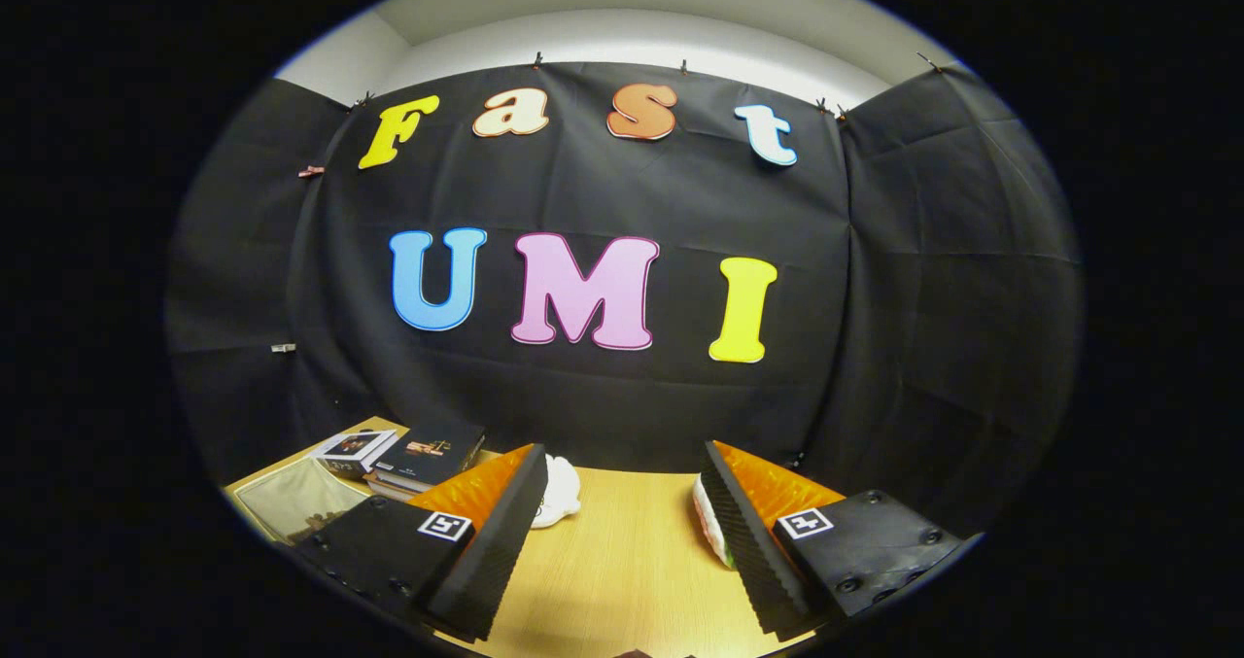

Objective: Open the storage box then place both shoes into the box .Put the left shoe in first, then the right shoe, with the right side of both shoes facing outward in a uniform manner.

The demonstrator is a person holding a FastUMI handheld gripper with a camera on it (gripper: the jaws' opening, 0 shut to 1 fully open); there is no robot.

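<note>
Gripper (622, 541): fingers held wide apart above the wooden table (622, 580), nothing clamped between them.
Shoes: one white shoe (559, 491) is partly hidden behind the left finger; another (709, 527), with a red-and-green edge, behind the right finger.
Box: a clear-looking container (292, 512) is seen beside stacked books (408, 459), left of the fingers; whether it is the storage box cannot be told.
Risk: left and right shoes could be confused, since both are mostly covered.

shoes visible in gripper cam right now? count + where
2. One white shoe on the table beyond the left finger, partly behind it. Another shoe against the right finger's inner side, mostly hidden. The claw is open, holding nothing.
</note>
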